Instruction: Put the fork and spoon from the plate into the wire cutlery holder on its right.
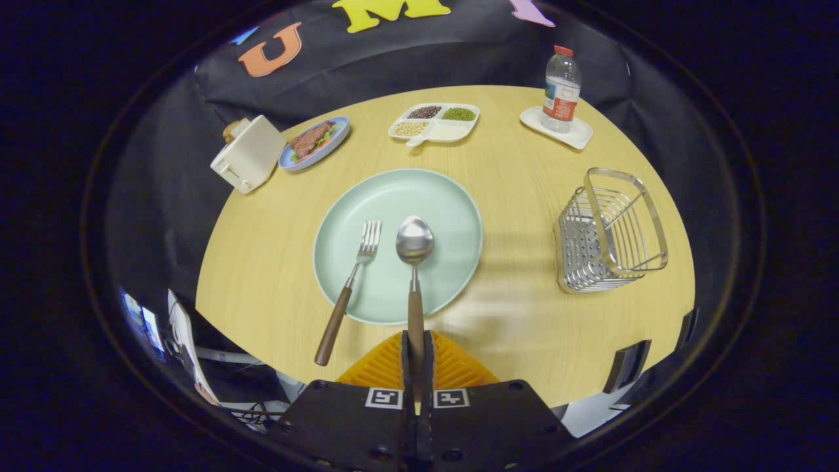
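Observation:
A pale green plate (452, 210) lies in the middle of the round wooden table. On it rest a fork (357, 269) and a spoon (414, 252), both with brown wooden handles that reach over the plate's near rim. The fork lies to the left of the spoon. My gripper (417, 354) is shut on the spoon's handle, both fingers pressed against its near end. The spoon's bowl points away from me over the plate. The wire cutlery holder (609, 233) stands to the right of the plate, empty as far as I can see.
Beyond the plate sit a divided white tray of beans (434, 122), a blue plate of food (314, 142), a white toaster (247, 154) and a water bottle (561, 88) on a white coaster. The table's near edge runs just below my fingers.

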{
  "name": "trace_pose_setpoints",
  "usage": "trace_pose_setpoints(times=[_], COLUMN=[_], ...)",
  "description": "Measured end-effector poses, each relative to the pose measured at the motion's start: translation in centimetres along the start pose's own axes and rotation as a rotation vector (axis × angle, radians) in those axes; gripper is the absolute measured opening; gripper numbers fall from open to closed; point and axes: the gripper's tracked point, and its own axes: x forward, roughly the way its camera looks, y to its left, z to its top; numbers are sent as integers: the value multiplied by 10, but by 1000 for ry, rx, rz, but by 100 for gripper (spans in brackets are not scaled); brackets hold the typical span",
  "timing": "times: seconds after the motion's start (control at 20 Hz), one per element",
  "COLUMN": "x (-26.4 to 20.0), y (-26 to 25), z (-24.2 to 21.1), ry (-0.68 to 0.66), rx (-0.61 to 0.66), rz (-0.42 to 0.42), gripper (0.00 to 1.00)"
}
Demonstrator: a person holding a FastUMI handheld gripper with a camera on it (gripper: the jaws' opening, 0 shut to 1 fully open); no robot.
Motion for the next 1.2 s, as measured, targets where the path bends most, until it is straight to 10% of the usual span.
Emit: trace_pose_setpoints(times=[0.5,1.2], x=[-124,-114], y=[-79,-142], z=[44,23], ry=[-146,1], rx=[92,225], rz=[-63,-142], gripper=[2,2])
